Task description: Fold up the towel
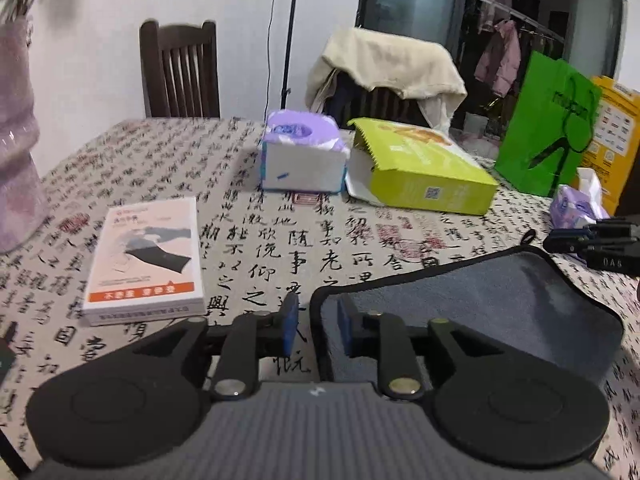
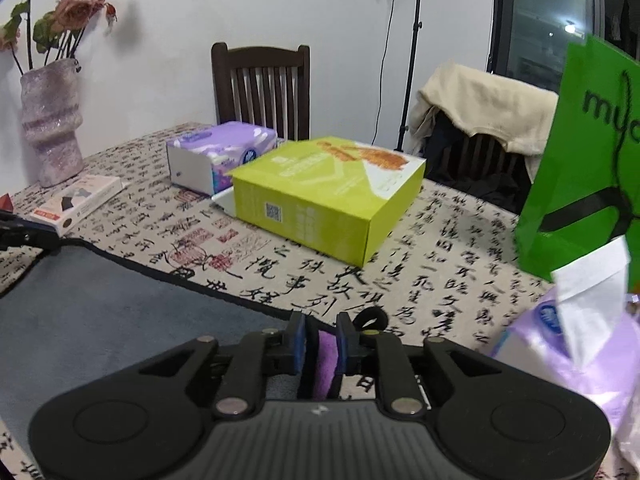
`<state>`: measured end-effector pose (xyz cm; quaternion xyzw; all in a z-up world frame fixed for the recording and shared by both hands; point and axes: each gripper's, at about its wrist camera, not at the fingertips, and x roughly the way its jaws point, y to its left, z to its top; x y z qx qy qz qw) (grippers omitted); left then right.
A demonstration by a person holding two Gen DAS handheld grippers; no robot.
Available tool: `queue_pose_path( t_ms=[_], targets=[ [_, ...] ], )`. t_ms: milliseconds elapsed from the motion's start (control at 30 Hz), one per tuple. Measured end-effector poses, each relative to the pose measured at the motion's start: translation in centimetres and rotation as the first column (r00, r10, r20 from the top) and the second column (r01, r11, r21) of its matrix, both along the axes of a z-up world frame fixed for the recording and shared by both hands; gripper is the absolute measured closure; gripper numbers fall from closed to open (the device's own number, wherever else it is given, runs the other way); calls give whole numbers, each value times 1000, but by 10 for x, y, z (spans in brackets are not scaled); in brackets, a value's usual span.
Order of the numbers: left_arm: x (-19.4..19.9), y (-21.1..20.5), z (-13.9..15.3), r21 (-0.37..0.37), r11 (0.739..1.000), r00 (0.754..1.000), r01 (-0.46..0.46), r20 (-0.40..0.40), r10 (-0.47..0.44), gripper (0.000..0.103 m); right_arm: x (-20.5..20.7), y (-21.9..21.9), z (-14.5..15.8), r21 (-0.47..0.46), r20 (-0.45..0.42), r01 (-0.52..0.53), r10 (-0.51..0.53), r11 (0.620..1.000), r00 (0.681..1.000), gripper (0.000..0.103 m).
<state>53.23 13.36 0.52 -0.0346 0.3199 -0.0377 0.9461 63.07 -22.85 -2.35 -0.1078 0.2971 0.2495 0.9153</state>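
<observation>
Lying flat at six o'clock on the patterned worktop (image 1: 256, 248): one grey towel (image 1: 480, 312), soft, limp, light, best taken by its corners; right gripper (image 2: 320, 344) jaws pinching a corner, left gripper (image 1: 318, 328) jaws spread astride the near edge.

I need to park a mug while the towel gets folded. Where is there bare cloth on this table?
Bare tablecloth lies between the white booklet box, the purple tissue pack and the grey towel. Another patch sits between the yellow-green box and the green bag. The far edge is crowded.
</observation>
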Motion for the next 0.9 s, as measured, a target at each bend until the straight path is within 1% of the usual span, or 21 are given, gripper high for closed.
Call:
queue_pose_path(
  t_ms=[133, 167, 200, 267, 333, 400, 533, 600, 667, 733, 833, 900],
  targets=[
    [-24, -6, 18, 19, 1000, 999, 14, 42, -15, 67, -18, -5, 20, -11, 21, -10, 11, 1000, 1000, 85],
    [-30, -7, 23, 21, 1000, 999, 14, 51, -15, 62, -23, -7, 25, -11, 27, -12, 12, 1000, 1000, 81],
    [-36, -8, 26, 22, 1000, 998, 11, 59, -13, 55, -29, -8, 30, -11, 32, -13, 13, 1000, 999, 79],
    [-49, -9, 33, 22, 1000, 997, 2, 75, -4, 47, -40, -11, 39, -7, 44, -14, 15, 1000, 999, 63],
    [-63, -10, 39, 25, 1000, 996, -6, 85, 4, 42, -53, -14, 49, -5, 58, -19, 19, 1000, 998, 59],
    [-76, -11, 44, 27, 1000, 995, -15, 94, 12, 35, -66, -17, 57, -3, 63, -26, 26, 1000, 998, 57],
    [-104, -15, 53, 42, 999, 993, -19, 115, 14, 28, -94, -21, 71, -3, 82, -36, 36, 999, 996, 46],
    [-118, -19, 56, 49, 998, 992, -24, 125, 18, 21, -108, -22, 77, 1, 93, -40, 40, 999, 995, 39],
    [-133, -23, 58, 56, 998, 990, -25, 140, 17, 17, -123, -24, 83, 4, 109, -46, 45, 999, 993, 27],
    [-147, -27, 59, 62, 998, 988, -21, 154, 11, 14, -138, -26, 88, 11, 120, -50, 48, 999, 992, 21],
    [-170, -34, 61, 75, 997, 984, -17, 176, 3, 8, -161, -28, 94, 21, 134, -59, 56, 998, 989, 19],
    [-185, -38, 62, 86, 996, 980, -14, 197, -3, 3, -175, -30, 96, 32, 145, -61, 56, 998, 988, 12]
  ],
)
